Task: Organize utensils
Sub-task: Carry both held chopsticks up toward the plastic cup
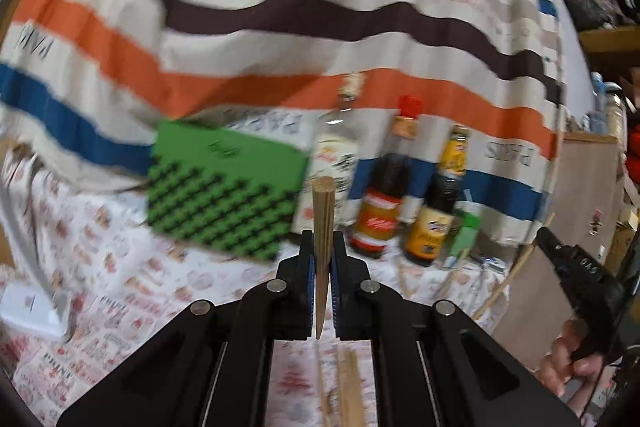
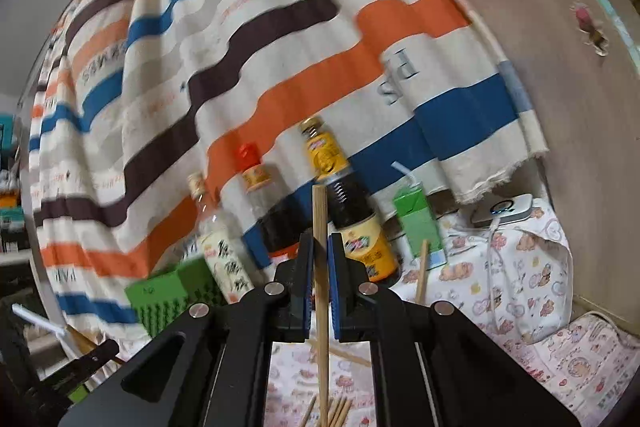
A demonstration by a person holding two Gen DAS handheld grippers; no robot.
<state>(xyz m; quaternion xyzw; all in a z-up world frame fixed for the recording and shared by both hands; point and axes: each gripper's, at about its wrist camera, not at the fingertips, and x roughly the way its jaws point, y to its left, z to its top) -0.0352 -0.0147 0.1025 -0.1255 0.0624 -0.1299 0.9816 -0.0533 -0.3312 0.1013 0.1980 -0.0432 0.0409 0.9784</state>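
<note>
Wooden chopstick (image 1: 322, 227) stands clamped between the pads of the left gripper (image 1: 322, 259), centre frame, before a green holder (image 1: 224, 187). Right gripper (image 2: 321, 259) pinches another chopstick (image 2: 320, 227) at centre, bottles (image 2: 340, 195) behind, loose sticks (image 2: 336, 411) on the tablecloth (image 2: 560, 359) below.

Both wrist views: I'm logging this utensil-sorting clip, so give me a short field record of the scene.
left gripper: shut on one wooden chopstick, standing upright
right gripper: shut on another wooden chopstick, upright
holder: green perforated plastic box, left of the bottles
bottles: three sauce bottles in a row
loose chopsticks: on the printed tablecloth
backdrop: striped cloth
</note>
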